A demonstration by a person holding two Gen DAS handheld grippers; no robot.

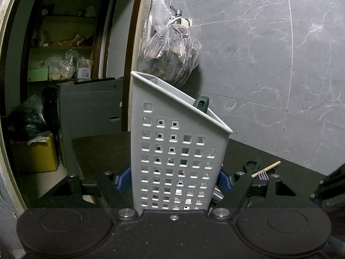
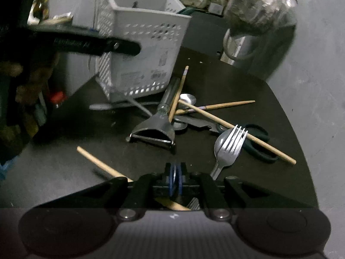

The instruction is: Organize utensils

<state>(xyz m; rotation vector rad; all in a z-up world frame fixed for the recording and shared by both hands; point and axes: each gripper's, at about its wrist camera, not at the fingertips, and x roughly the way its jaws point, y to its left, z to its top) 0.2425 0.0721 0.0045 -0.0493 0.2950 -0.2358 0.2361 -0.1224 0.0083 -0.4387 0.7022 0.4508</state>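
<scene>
Nearest the surface's [image 2: 64,129] front edge, the right gripper [image 2: 176,182] has pinched tight on a chopstick [image 2: 94,159]. Lift it level, clear of the peeler [image 2: 154,129] and fork [image 2: 231,144]. Farther back, the left gripper [image 1: 175,183] clamps the white caddy [image 1: 172,151], tilted; steady it before dropping in.

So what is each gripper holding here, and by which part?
The left gripper clamps the white utensil holder by its lower side walls. The right gripper is shut on a chopstick partway along its length.
</scene>
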